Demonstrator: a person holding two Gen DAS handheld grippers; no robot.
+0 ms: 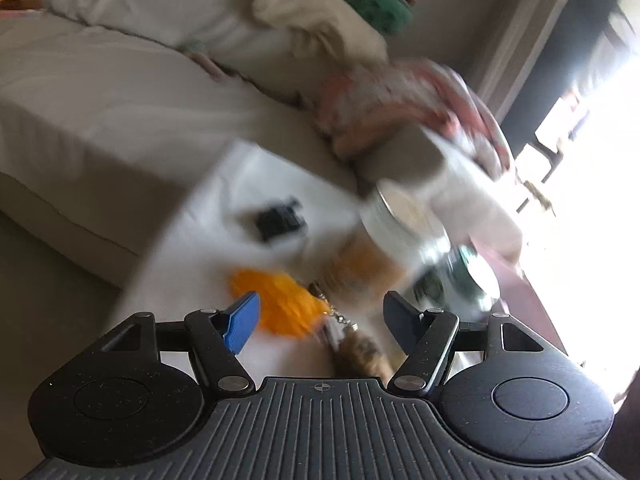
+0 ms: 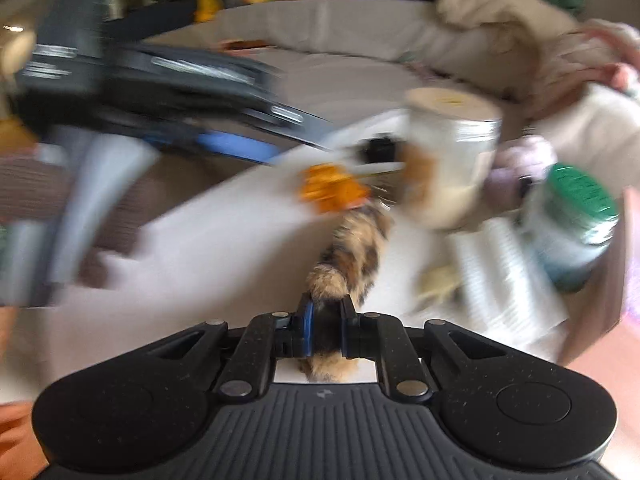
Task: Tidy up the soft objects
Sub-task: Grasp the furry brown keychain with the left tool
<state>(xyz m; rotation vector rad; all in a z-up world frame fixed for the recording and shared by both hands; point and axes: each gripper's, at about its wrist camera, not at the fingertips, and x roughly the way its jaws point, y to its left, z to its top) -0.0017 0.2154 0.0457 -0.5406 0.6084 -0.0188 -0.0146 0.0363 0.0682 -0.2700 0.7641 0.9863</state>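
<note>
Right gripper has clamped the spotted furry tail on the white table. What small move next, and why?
Probably lift it slowly. The right gripper is shut on the furry tail, which seems chained to the orange pom-pom beside the white jar; the left gripper is open, free.

White table (image 1: 192,240) carries orange pom-pom (image 1: 276,304), jars (image 1: 404,236), black clip (image 1: 280,220).
</note>
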